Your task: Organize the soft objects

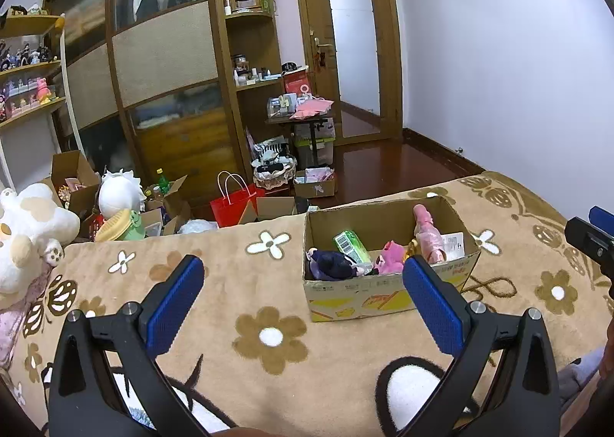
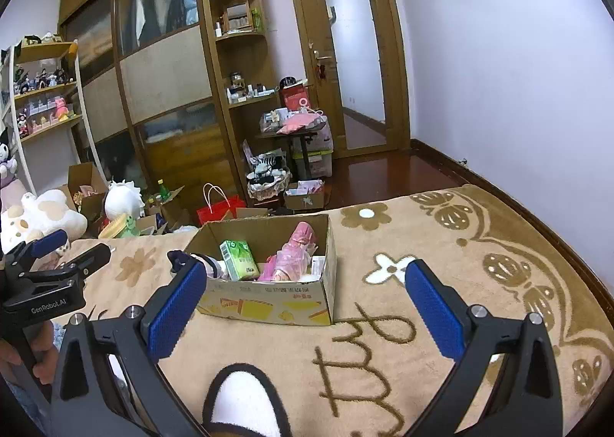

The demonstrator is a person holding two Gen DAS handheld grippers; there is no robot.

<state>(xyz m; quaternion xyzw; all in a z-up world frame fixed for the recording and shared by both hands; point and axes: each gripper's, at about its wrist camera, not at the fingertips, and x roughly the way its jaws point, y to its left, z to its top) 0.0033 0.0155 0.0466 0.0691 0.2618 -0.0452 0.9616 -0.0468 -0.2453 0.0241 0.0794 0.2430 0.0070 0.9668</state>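
An open cardboard box (image 1: 387, 293) (image 2: 268, 302) stands on a beige flowered blanket (image 1: 268, 341) (image 2: 441, 322). It holds a green tissue pack (image 1: 351, 245) (image 2: 238, 258), a pink wrapped doll (image 1: 428, 233) (image 2: 293, 253), a pink plush (image 1: 389, 262) and a dark purple plush (image 1: 330, 264). My left gripper (image 1: 303, 276) hovers open just in front of the box, nothing between its blue pads. My right gripper (image 2: 307, 279) is open too, framing the box from the near side. Each gripper shows at the other view's edge: the right gripper (image 1: 591, 241) and the left gripper (image 2: 57, 256).
A big white and tan plush (image 1: 27, 237) (image 2: 38, 218) lies at the blanket's left end. Beyond the bed the floor is crowded with cardboard boxes, a red paper bag (image 1: 234, 206) (image 2: 218, 208), a white plush (image 1: 117, 193) and a basket. A wardrobe, shelves and a door stand behind.
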